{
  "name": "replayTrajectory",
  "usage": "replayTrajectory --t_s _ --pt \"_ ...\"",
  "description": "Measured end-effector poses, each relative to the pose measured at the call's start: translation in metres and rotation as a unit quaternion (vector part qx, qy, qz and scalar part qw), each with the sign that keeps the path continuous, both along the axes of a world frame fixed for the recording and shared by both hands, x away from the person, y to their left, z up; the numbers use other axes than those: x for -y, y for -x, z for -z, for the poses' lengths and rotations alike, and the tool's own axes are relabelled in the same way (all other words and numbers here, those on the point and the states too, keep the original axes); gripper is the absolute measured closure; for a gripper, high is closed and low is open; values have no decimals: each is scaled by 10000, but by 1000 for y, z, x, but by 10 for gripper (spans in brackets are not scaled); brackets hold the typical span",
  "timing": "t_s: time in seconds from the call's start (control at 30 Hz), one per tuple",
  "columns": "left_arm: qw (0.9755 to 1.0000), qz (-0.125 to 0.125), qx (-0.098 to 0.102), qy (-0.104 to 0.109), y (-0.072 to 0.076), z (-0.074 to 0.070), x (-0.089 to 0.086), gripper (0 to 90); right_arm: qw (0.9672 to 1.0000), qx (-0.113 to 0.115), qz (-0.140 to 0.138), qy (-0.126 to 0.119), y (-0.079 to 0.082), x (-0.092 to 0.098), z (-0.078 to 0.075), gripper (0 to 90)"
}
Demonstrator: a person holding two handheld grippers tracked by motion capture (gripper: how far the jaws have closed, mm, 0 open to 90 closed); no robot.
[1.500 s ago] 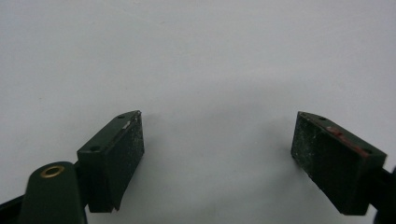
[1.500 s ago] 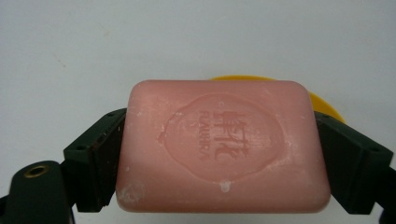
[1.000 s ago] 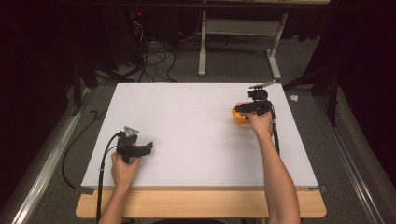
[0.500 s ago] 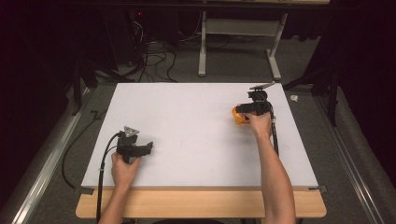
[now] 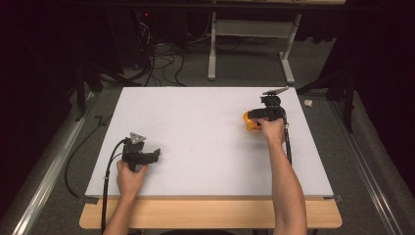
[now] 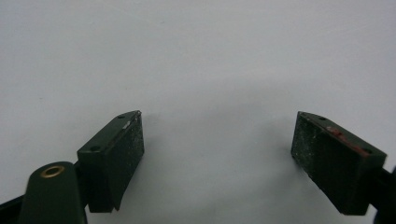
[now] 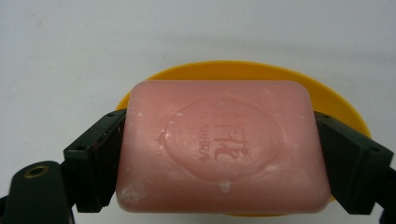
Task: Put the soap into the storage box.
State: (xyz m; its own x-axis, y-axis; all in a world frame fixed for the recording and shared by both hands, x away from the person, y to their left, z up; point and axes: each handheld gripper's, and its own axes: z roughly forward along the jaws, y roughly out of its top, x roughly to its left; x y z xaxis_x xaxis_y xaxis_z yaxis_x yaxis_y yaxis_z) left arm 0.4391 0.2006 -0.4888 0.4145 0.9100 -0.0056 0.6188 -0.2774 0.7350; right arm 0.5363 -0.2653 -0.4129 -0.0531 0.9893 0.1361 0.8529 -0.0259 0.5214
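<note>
My right gripper (image 7: 219, 163) pinches the pink soap (image 7: 219, 151) across its long axis, right over the yellow dish (image 7: 243, 74) at the table's far right. My left gripper (image 6: 219, 154), jaws spread on nothing, rests well apart at the near left.

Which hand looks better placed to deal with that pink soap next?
The right. Its right gripper has jaws on both sides of the pink soap over the yellow dish. The left gripper is open above bare table.
</note>
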Motion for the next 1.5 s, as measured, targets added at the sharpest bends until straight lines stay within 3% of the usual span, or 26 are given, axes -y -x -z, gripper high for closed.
replayTrajectory --t_s 0.4,0.5,0.83,1.0,1.5 --pt "10000 -1 2 0 0 0 0 175 9999 -53 106 13 -3 1 5 135" --pt "10000 0 3 -1 0 0 0 176 9997 -116 127 159 -4 0 7 133" --pt "10000 0 3 1 0 0 0 176 9997 48 206 112 -1 5 1 129" --pt "10000 -1 2 2 0 0 0 176 9996 114 151 199 3 3 -3 128" --pt "10000 6 -8 7 0 0 0 176 9983 565 40 129 25 8 -22 133"
